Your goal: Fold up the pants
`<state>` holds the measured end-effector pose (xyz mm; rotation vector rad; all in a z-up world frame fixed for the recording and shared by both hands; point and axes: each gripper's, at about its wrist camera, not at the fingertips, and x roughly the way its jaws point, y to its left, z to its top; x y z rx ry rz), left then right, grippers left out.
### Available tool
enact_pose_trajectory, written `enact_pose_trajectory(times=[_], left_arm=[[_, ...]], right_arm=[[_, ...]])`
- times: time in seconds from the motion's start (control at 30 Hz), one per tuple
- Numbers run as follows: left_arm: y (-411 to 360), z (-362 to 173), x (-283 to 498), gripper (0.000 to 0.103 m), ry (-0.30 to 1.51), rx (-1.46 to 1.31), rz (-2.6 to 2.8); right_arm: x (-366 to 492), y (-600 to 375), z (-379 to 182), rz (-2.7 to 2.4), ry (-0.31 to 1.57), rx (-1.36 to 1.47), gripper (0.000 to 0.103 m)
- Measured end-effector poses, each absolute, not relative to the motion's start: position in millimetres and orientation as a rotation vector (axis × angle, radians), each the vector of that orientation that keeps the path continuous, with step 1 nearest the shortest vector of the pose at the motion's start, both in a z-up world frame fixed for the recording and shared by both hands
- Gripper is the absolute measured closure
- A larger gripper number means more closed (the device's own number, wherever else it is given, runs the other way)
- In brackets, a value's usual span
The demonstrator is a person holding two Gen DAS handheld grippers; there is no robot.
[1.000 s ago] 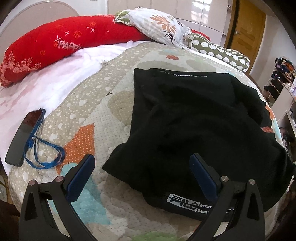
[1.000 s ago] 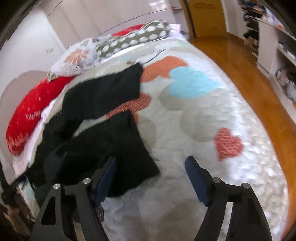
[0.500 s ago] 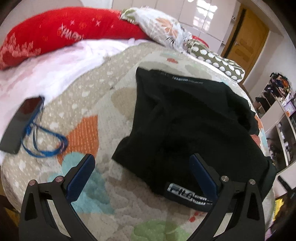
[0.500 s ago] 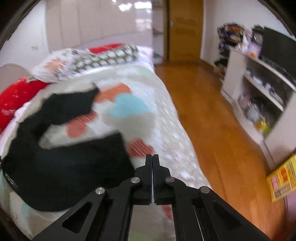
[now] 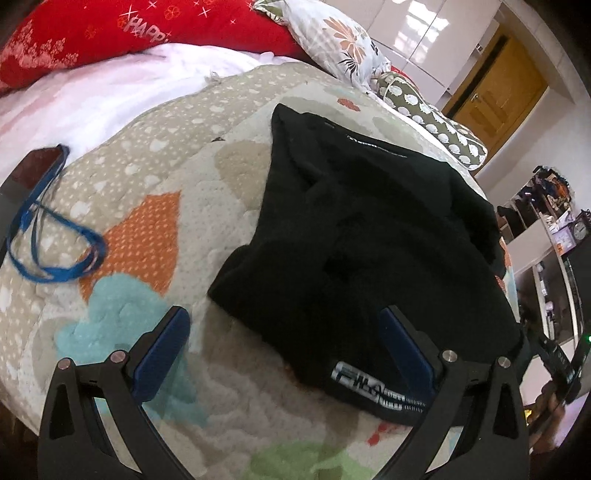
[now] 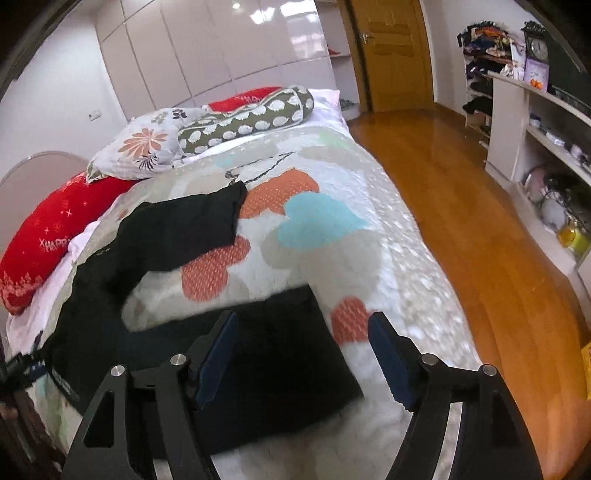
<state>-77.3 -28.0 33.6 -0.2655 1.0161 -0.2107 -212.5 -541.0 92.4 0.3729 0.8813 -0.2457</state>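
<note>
Black pants (image 5: 369,229) lie spread on the quilted bed (image 5: 155,206), legs splayed toward twelve o'clock in the right wrist view. Left hand-held gripper (image 5: 284,350) hovers open-jawed above the waistband (image 5: 373,387); right hand-held gripper (image 6: 301,350) is likewise open, empty, over one leg (image 6: 280,354).

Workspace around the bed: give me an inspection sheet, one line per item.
Surface: quilted bedspread with heart patches, covering the bed.
Job's things: black pants lie unfolded, legs spread apart in the right wrist view; the logo waistband is nearest the left gripper.
Clutter: phone with blue lanyard on the bedspread; red pillow, floral pillow and spotted bolster at the head.
Grippers: left gripper open above the waistband; right gripper open above a pant leg; neither holds cloth.
Cables: nothing seen.
Surroundings: wooden floor, wooden door, white wardrobes, cluttered shelves.
</note>
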Motion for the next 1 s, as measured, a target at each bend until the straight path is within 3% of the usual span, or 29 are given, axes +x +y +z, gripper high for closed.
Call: enact_pose_trajectory(times=[0.13,0.17,0.27,0.4,0.5,0.6,0.77,0.83,1.0], left_arm=[[-36,30,-72,0.001,1.027,-0.241,-0.214],[-38,30,-71,0.001,1.028,-0.229,-0.212],[-41,29,-69,0.001,1.031,-0.202,-0.210],[-42,28,-68,0.001,1.029,-0.199,-0.204],[-43,26,-67,0.001,1.029,-0.192,-0.200],[-43,26,-66,0.001,1.032,-0.193,-0.200],[-39,28,-69,0.001,1.036,-0.249,-0.214],[-38,28,-72,0.001,1.030,-0.273,-0.230],[-40,30,-71,0.001,1.024,-0.320,-0.239]], right_arm=[[-184,-538,68,-0.223,0.962,0.294,0.032],[-181,-537,61,-0.211,0.983,0.285,0.052],[-175,-530,61,-0.130,0.982,0.267,0.087],[-181,-550,85,-0.223,0.868,0.281,0.087],[-177,-566,69,-0.303,0.882,0.310,0.086],[-171,-573,51,-0.332,0.938,0.342,0.068],[-218,-586,86,-0.349,0.863,0.445,0.041],[-247,-585,93,-0.338,0.867,0.480,0.035],[-270,-570,67,-0.271,0.943,0.594,0.035]])
